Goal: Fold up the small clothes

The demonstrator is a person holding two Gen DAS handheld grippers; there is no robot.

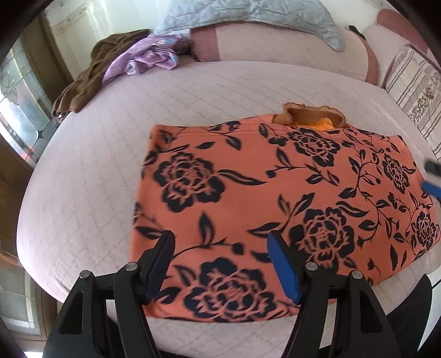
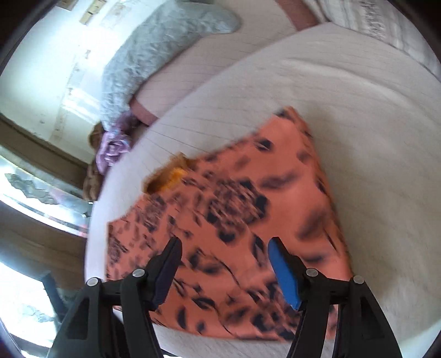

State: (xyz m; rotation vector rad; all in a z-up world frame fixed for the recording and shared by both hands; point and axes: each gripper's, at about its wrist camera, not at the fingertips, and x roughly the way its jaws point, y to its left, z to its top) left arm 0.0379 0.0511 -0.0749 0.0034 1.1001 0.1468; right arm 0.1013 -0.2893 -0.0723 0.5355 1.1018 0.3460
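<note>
An orange garment with black flowers (image 1: 275, 198) lies flat and folded on the pale quilted bed (image 1: 110, 165). A brown collar with an orange lining (image 1: 314, 113) pokes out at its far edge. My left gripper (image 1: 222, 239) is open and empty, just above the garment's near edge. My right gripper (image 2: 224, 245) is open and empty over the same garment (image 2: 248, 206); that view is blurred by motion. The right gripper's fingertips (image 1: 431, 179) show at the right edge of the left wrist view.
A brown garment (image 1: 91, 74) and a purple one (image 1: 148, 55) lie heaped at the bed's far left. A grey quilted pillow (image 1: 248, 13), a pink bolster (image 1: 275, 49) and a striped cushion (image 1: 416, 91) lie along the far side. A window (image 1: 19, 104) is at left.
</note>
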